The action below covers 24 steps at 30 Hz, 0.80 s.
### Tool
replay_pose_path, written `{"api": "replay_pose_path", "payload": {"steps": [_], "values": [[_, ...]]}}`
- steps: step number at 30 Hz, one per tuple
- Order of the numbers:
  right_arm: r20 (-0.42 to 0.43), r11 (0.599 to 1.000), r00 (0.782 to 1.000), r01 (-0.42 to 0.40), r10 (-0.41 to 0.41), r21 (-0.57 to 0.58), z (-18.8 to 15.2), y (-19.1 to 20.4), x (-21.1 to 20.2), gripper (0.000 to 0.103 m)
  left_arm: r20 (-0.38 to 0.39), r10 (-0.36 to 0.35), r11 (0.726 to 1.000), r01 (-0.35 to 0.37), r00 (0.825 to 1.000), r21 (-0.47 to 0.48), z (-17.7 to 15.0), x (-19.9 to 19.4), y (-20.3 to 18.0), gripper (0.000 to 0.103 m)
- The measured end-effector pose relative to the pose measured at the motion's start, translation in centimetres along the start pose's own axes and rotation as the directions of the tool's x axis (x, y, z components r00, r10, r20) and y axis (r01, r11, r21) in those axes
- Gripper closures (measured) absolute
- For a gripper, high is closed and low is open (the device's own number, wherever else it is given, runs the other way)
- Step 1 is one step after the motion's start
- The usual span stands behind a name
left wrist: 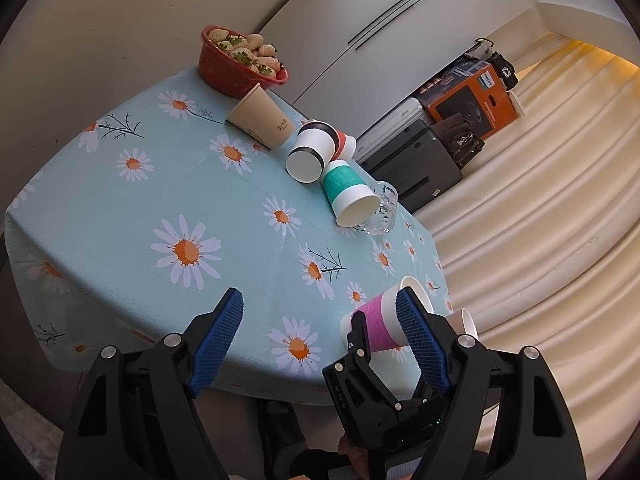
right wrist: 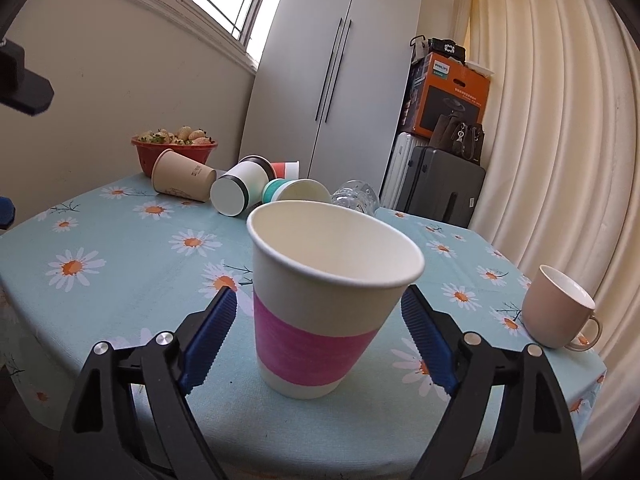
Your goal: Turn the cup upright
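Right gripper (right wrist: 316,312): blue ribbed pads spread wide on either side of the pink-banded paper cup (right wrist: 324,300), with a gap showing on both sides; nothing is held.
Left gripper (left wrist: 320,316): tongs equally wide apart, hovering above the near table edge, gripping nothing.
Table (right wrist: 120,256): a pale blue daisy-print cloth covers the whole top.
Red basket (left wrist: 236,68): sits at the far corner, piled with pale strawberries.
Tipped cups: 1 tan cup (left wrist: 262,120), 1 white cup with dark bands (left wrist: 312,152) and 1 teal-banded cup (left wrist: 348,196) lie on their sides mid-table, with a red-and-white one partly hidden behind them.
Pink-banded paper cup: stands mouth up near the front edge of the table, directly between the right gripper's fingers; judged from this, that cup's flip looks complete.
Beige mug (right wrist: 556,308): upright near the right edge, well apart from the paper cup.
Clear glass (left wrist: 382,212): on its side, touching the teal-banded cup's rim.
Handling: thin paper, likely very light and easily crushed or skidded across the cloth. A soft squeeze across the pink band, below the stiffer rolled rim, looks like the safest hold. Too much force would probably buckle the wall.
Risk: any nudge from a pad could tip it.
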State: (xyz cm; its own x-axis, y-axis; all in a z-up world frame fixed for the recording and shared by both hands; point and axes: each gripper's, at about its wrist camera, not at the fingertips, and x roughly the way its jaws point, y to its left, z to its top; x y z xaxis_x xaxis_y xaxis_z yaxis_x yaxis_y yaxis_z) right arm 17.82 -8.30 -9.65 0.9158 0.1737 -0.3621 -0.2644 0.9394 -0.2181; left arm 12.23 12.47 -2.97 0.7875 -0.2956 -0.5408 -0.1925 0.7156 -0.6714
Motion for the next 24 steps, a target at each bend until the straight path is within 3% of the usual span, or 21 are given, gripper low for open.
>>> {"api": "replay_pose_path", "payload": {"steps": [9, 14, 17, 21, 24], "values": [[-0.024, 0.998, 0.999, -0.038, 0.039, 0.059, 1.1, -1.7, -2.5, 0.016, 0.031, 0.01, 1.0, -0.011, 0.999, 0.014, -0.3, -0.7, 0.0, 0.026], [-0.013, 0.993, 0.999, -0.05, 0.052, 0.102, 2.1, -3.5, -5.6, 0.016, 0.086, 0.026, 0.995, -0.034, 0.996, 0.099, -0.9, -1.9, -1.5, 0.026], [-0.006, 0.989, 0.998, -0.068, 0.069, 0.13, 2.8, -4.8, -7.5, 0.016, 0.147, 0.045, 0.979, -0.073, 0.988, 0.191, -1.8, -3.2, -3.1, 0.026], [0.014, 0.985, 0.995, -0.096, 0.095, 0.144, 3.9, -6.8, -10.5, 0.016, 0.231, 0.056, 0.937, -0.131, 0.971, 0.323, -3.9, -4.9, -5.5, 0.026], [0.037, 0.985, 0.995, -0.1, 0.096, 0.14, 4.3, -8.1, -12.6, 0.016, 0.236, 0.062, 0.919, -0.148, 0.97, 0.365, -5.2, -5.4, -6.4, 0.026]]}}
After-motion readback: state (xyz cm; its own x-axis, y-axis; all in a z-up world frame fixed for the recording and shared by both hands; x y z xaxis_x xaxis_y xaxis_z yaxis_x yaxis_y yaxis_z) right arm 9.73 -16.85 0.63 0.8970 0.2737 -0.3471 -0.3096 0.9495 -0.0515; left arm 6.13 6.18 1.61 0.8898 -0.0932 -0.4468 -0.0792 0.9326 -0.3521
